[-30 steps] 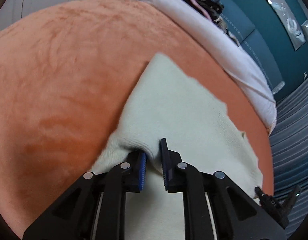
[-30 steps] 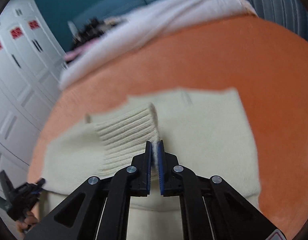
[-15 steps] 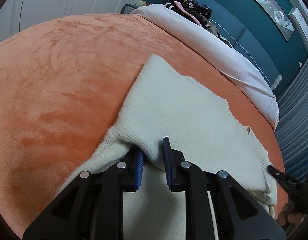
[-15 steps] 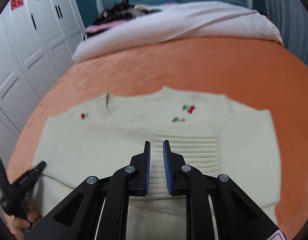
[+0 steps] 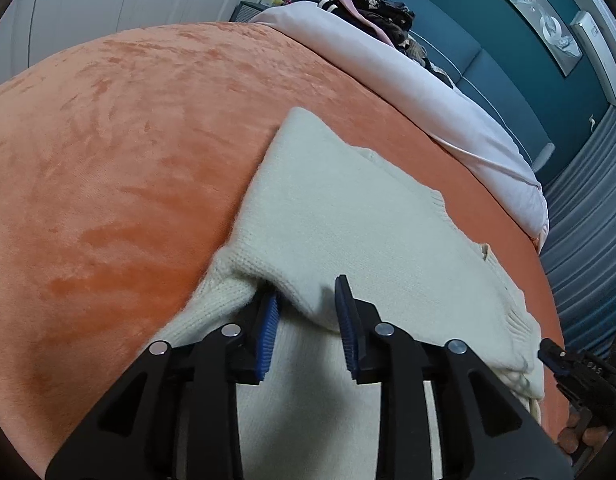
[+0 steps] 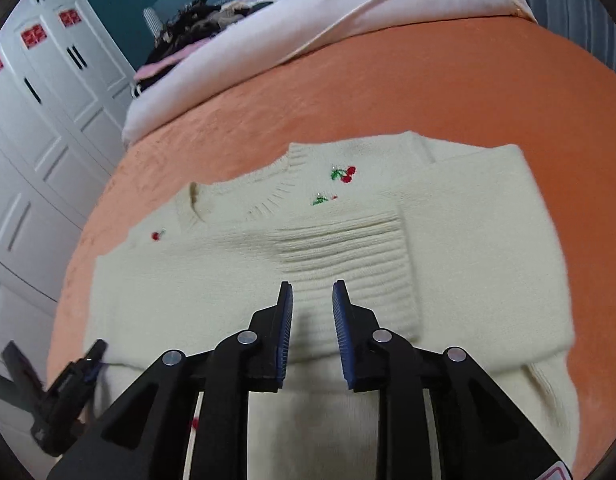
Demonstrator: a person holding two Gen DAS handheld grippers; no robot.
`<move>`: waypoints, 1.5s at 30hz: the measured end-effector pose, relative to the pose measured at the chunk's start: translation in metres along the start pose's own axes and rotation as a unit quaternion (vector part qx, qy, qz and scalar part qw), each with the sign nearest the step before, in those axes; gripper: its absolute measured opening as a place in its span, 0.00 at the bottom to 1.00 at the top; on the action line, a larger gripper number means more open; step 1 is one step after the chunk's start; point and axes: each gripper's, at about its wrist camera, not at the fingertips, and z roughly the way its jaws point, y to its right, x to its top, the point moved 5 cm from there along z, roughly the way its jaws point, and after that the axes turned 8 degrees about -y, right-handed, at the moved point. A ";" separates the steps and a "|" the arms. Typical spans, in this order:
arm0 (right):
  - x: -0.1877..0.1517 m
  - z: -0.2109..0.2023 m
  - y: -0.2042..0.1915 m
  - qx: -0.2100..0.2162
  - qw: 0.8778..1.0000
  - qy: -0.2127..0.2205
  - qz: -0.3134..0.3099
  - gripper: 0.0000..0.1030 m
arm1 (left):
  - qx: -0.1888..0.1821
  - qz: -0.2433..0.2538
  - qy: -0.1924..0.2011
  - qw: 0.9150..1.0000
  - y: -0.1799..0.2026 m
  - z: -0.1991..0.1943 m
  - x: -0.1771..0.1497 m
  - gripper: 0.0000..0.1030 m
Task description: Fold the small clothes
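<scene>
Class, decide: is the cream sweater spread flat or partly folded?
Partly folded: the sweater has a ribbed sleeve cuff laid across its chest.

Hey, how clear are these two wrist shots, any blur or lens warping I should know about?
Left wrist view: sharp, but the fisheye bulges the orange blanket into a dome, with dark corners. Right wrist view: same bulge, and the cream sweater smears at its edges; the cherries are still readable.

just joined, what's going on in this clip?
A person with a gripper in each hand is folding a small cream knit sweater with cherry embroidery on an orange plush bedspread. Both sleeves are folded in. The right gripper is opening above the ribbed cuff; the left gripper is opening, a fold between its jaws.
</scene>
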 end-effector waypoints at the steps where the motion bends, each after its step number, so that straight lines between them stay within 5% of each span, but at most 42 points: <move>1: -0.013 -0.022 0.010 -0.013 1.000 0.008 -0.007 0.41 | 0.002 0.007 0.000 1.000 -0.001 -0.013 -0.005 0.48; 2: -0.027 -0.044 0.017 -0.023 1.000 0.016 -0.013 0.57 | 0.006 0.014 0.001 1.000 -0.004 -0.030 -0.012 0.62; 5: -0.086 -0.098 0.060 -0.054 0.998 0.008 -0.015 0.67 | 0.013 0.017 -0.011 1.000 -0.028 -0.085 -0.043 0.86; 10: -0.206 -0.142 0.128 -0.062 0.994 -0.070 0.058 0.67 | 0.013 -0.033 -0.086 0.996 -0.082 -0.141 -0.118 0.89; 14: -0.267 -0.149 0.125 -0.033 0.991 -0.104 0.079 0.67 | 0.000 -0.041 -0.091 0.995 -0.084 -0.170 -0.160 0.95; 21: -0.278 -0.139 0.096 0.031 0.990 -0.070 0.116 0.69 | 0.017 -0.026 -0.104 0.994 -0.062 -0.160 -0.181 0.95; 24: -0.269 -0.138 0.095 0.049 0.988 -0.056 0.133 0.58 | -0.016 -0.039 -0.123 0.992 -0.051 -0.154 -0.179 0.67; 26: -0.264 -0.136 0.093 0.052 0.987 -0.057 0.142 0.17 | -0.014 -0.045 -0.139 0.989 -0.047 -0.149 -0.179 0.36; 28: -0.258 -0.146 0.092 0.066 0.986 -0.038 0.151 0.09 | -0.010 -0.049 -0.150 0.987 -0.045 -0.151 -0.179 0.12; 35: -0.249 -0.205 0.078 0.099 0.989 0.005 0.111 0.07 | -0.025 -0.022 -0.124 0.992 -0.028 -0.199 -0.176 0.09; 39: -0.274 -0.230 0.083 0.085 0.994 -0.033 0.054 0.07 | -0.020 -0.002 -0.127 0.992 -0.033 -0.229 -0.193 0.08; 45: -0.345 -0.254 0.095 0.053 0.993 -0.105 -0.002 0.06 | -0.001 0.015 -0.182 0.983 -0.058 -0.249 -0.259 0.08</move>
